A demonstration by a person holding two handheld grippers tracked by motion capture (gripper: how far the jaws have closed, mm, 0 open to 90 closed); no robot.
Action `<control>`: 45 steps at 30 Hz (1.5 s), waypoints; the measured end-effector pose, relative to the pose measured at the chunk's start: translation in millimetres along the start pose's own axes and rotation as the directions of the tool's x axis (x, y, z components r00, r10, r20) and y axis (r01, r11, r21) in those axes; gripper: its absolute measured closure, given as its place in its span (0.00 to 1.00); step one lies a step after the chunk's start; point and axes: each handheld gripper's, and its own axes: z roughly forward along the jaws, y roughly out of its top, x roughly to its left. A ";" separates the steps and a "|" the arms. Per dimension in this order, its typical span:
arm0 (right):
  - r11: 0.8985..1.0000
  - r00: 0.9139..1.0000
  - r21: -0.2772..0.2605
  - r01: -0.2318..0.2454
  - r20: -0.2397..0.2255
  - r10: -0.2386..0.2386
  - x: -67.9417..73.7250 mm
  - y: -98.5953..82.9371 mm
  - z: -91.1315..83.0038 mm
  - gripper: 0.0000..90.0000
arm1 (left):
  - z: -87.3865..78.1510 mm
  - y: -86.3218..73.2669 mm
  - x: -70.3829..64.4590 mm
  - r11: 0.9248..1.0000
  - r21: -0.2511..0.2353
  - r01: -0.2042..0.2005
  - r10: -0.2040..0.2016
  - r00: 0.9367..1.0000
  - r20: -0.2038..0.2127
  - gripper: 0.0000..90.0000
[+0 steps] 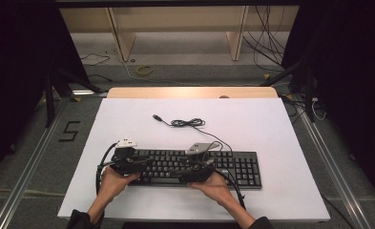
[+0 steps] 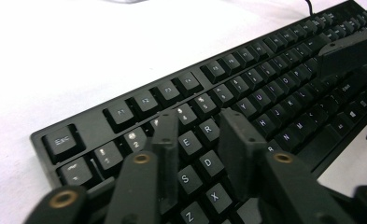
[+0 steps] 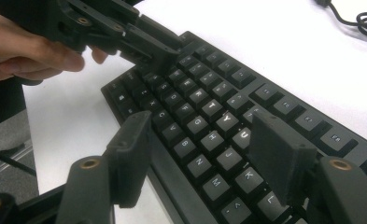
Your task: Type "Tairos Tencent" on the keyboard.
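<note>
Hands: I see both forearms coming in from the near edge of the table, each hand wrapped round a black two-jaw gripper at the front of the keyboard.
Left gripper: I have it low over the left end of the keys — its jaws stand a little apart, about a key's width of gap, with the E, D and S keys showing between them; nothing is held. In the high view it sits at.
Right gripper: its jaws are wide apart, one at the front edge of the keyboard near the space bar, the other over the U and J region; they grip nothing. In the high view it is at, close to the left one.
Left hand: bare fingers curled round the gripper body, seen across the keys from the right gripper view.
Keyboard: a black full-size plastic keyboard with faintly lit legends lies flat near the front of the table, long side across — number pad to my right.
Table: a white rectangular sheet covers it.
Cable: a thin black keyboard lead runs back from the keyboard, partly coiled, ending in a loose plug that lies on the sheet well behind the keys.
</note>
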 end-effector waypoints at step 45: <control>1.000 1.000 -0.011 -0.007 0.015 0.007 -1.5 -9.7 -13.0 0.40 | 18.4 2.1 -2.2 0.998 0.053 -0.030 0.031 0.999 -0.021 0.93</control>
